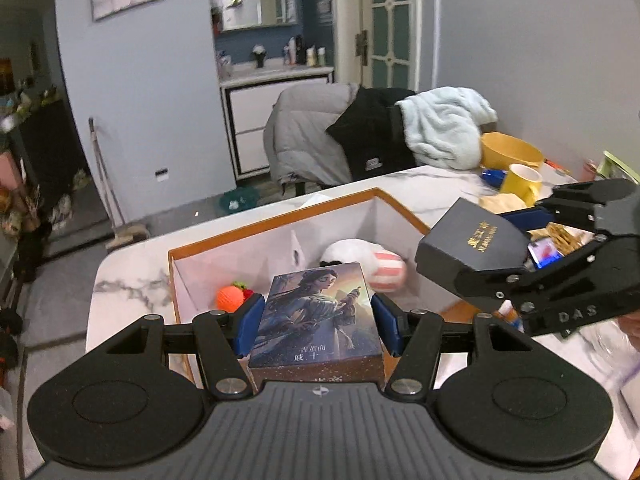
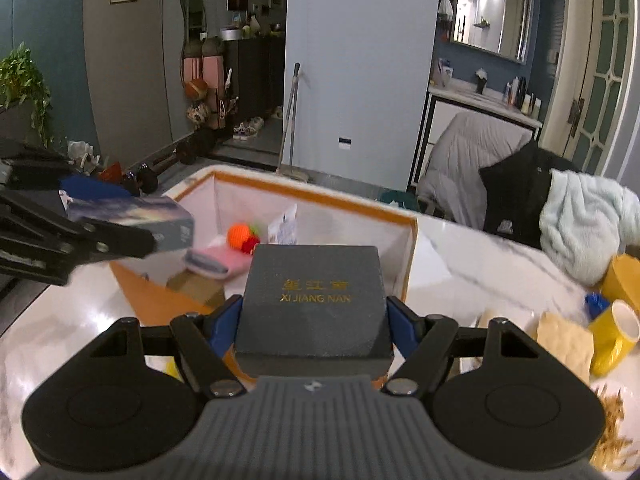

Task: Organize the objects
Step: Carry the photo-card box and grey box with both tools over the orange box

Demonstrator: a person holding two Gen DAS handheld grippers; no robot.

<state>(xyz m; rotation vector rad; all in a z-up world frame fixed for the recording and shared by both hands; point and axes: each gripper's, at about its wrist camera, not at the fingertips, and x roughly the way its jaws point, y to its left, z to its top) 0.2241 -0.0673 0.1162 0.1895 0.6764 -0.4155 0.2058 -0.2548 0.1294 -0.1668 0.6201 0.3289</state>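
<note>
My left gripper is shut on a picture box showing a painted woman, held above the near edge of the orange-rimmed storage box. My right gripper is shut on a dark box with gold lettering, held above the storage box's near right corner. Each gripper shows in the other's view: the right one with its dark box, the left one with the picture box. Inside the storage box lie an orange knitted toy, a white plush and a pink item.
The marble table carries a yellow mug, a yellow bowl, a blue object and snacks on the right. A chair draped with a grey coat and pale blue fleece stands behind the table.
</note>
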